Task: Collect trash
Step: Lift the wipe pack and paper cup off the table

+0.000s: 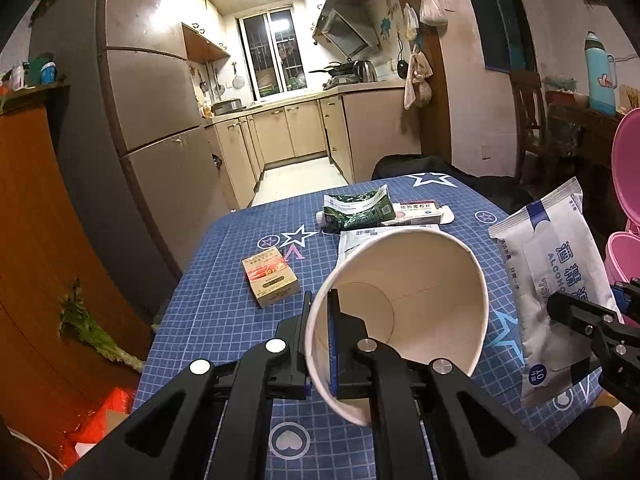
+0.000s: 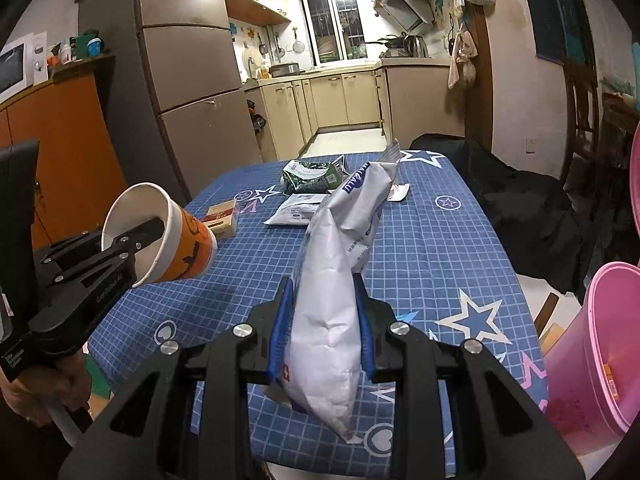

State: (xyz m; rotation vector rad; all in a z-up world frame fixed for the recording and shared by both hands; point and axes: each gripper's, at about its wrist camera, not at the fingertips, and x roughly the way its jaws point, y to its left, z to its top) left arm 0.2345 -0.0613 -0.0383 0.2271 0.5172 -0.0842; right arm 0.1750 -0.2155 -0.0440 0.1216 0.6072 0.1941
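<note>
While both grippers hang over the blue grid tablecloth (image 2: 432, 248), each has one piece of trash. Far left on the cloth: small red-and-tan box (image 1: 270, 282), lying flat, untouched; stiff card, probably easy to pinch across its short sides. Next, left gripper (image 1: 320, 344) clamped on the paper cup (image 1: 404, 308), one finger outside the wall, one inside, pinching the rim wall thin; cup lifted off the table and tipped, mouth toward the camera. Cup looks empty, so light, but thin paper — wall will crush if squeezed harder; rim is the stiffest place to hold. Behind it: green crumpled packet (image 1: 354, 212), a white tube box (image 1: 416, 212) touching it, a flat white sachet (image 2: 298, 209). All soft or flimsy, likely need an edge pinch. Right of the cup, right gripper (image 2: 326, 332) clamped on the white wipes pack (image 2: 332, 320), pads on both faces near its lower end, pack standing upright in the air. Soft film, slick, floppy top; mid-body grip looks safer than the seam. Far right: pink bin (image 2: 600, 344), open, beside the table edge, presumably the drop target.
</note>
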